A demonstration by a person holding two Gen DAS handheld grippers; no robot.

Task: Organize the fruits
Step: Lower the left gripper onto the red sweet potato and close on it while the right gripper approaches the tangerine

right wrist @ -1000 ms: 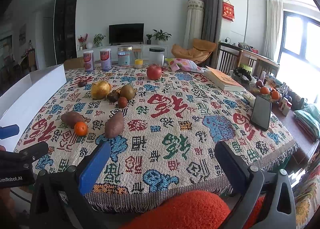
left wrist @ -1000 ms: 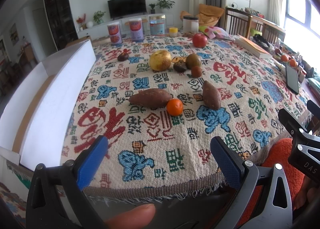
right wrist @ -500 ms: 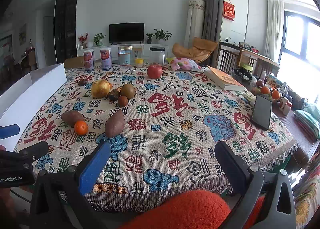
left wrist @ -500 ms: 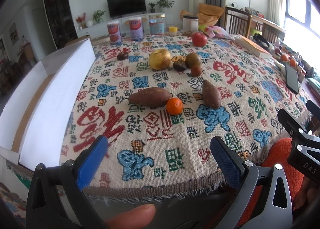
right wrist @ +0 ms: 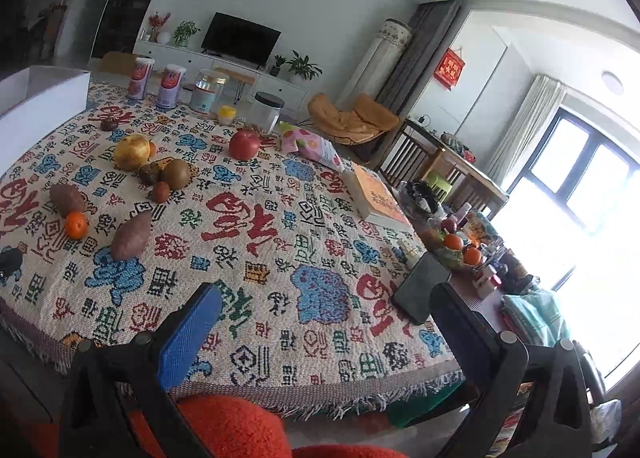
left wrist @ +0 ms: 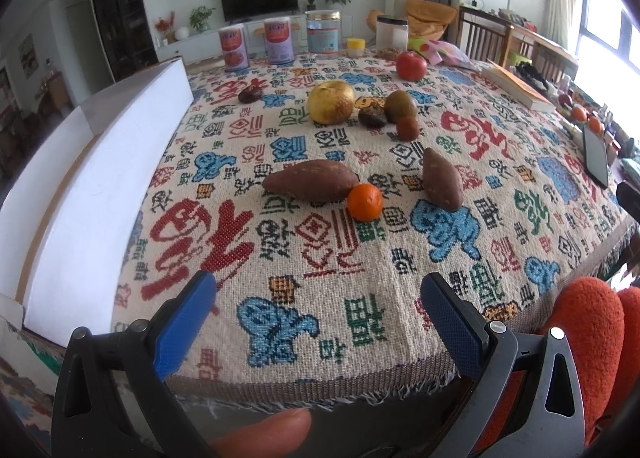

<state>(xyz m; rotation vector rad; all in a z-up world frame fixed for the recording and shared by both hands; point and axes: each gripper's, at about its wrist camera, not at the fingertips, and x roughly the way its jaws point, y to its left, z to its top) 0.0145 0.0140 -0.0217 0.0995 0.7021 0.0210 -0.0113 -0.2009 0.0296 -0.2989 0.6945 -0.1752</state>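
Fruits lying loose on the patterned bench cloth

A small orange (left wrist: 364,202) is touching one sweet potato (left wrist: 311,185); beyond the orange, a yellow pear (left wrist: 330,101), a kiwi (left wrist: 400,105) and a red apple (left wrist: 411,65) are sitting.

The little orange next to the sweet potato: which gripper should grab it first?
Probably the left gripper. Its open jaws face the orange almost straight ahead. The right gripper is also open, but from it the orange sits far off to the left side.

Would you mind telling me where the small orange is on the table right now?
In the left wrist view the small orange sits mid-table, touching the right tip of the longer sweet potato, with the other sweet potato to its right.
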